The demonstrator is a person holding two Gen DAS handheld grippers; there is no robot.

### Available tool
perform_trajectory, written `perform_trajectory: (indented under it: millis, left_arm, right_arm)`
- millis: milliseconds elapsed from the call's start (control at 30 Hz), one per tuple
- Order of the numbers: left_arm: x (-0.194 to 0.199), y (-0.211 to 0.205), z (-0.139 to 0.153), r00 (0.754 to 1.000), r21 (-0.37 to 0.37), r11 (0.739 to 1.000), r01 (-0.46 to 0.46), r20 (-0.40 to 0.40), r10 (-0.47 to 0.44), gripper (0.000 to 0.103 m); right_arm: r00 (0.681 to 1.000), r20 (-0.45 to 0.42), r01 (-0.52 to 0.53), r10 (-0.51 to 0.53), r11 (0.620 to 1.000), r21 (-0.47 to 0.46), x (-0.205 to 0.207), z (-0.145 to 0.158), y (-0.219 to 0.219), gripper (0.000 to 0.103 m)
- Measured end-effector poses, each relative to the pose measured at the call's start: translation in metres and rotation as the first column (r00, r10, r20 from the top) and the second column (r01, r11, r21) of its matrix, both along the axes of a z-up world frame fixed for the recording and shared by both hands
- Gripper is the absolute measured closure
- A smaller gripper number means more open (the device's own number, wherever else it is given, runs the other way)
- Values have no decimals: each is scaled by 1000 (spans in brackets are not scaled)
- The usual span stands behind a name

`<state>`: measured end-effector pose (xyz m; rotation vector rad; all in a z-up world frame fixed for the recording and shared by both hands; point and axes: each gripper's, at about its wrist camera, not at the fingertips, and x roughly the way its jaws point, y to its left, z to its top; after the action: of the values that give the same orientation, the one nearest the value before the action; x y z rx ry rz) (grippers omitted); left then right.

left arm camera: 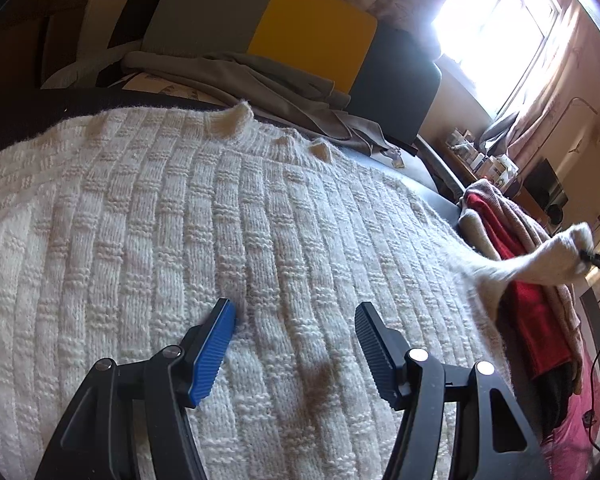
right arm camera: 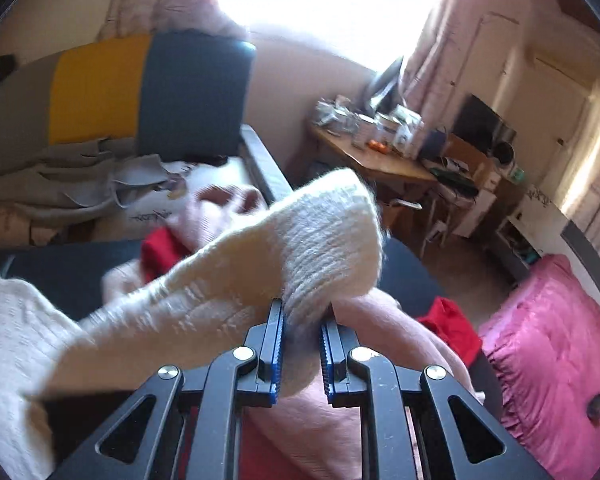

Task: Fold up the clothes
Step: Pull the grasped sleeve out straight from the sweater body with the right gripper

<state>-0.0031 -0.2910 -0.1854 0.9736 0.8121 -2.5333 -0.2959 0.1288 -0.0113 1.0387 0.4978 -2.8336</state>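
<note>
The left tongs (left arm camera: 296,320) are spread wide, their ribbed pads tilted down low over the cream sweater (left arm camera: 180,220) and gripping nothing. The right tongs (right arm camera: 302,320) are raised off to the right, pinched tight on the sweater's sleeve cuff (right arm camera: 324,236).

My left gripper (left arm camera: 296,316) fills the lower frame: black triangular linkage, silver screws, ribbed pads, one blue. My right gripper (right arm camera: 302,312) matches, blue pad edges at lower centre.

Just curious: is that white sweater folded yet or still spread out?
Spread out: the sweater lies flat, with one sleeve pulled sideways by the right gripper.
</note>
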Motion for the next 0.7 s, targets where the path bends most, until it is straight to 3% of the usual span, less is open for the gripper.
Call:
perform_trajectory:
  millis: [233,300,333,433,500,567,600,667,700]
  left_arm:
    - [-2,2,-1,1000,-22,1000,5,18,-4,40]
    - [-1,1,-1,1000,-23,1000,5,18,-5,39]
    - [0,2,-2,1000,-24,1000,5,18,-4,39]
    - [-2,2,-1,1000,-27,1000,6,20,-5,39]
    - [-2,2,-1,1000,-28,1000,6,21,-6,39]
    - [-2,1,-1,1000,-28,1000,6,21,-6,39]
    - [-2,1,-1,1000,-27,1000,7,20,-6,39]
    - [-1,0,-1,1000,-22,1000,7,16,-6,39]
    - [0,-1,-1,1000,-19,1000,7,13,-7,39]
  right_arm:
    - [997,76,14,-10,999,-53,29,-39,70,76]
    - [992,119,57,-45,994,-98,42,-48,99,52]
    - [987,143,89,-72,988,-122,50,-51,116,46]
    - [971,193,174,-141,970,-167,75,-53,155,44]
    - [965,222,198,-140,943,-269,86,-44,170,44]
    - [962,245,215,-120,886,-411,91,-31,180,43]
    - [962,250,221,-109,849,-480,92,-24,182,37]
    - [974,206,191,-95,831,-523,81,-6,168,27]
    - [980,181,166,-82,841,-515,73,0,155,24]
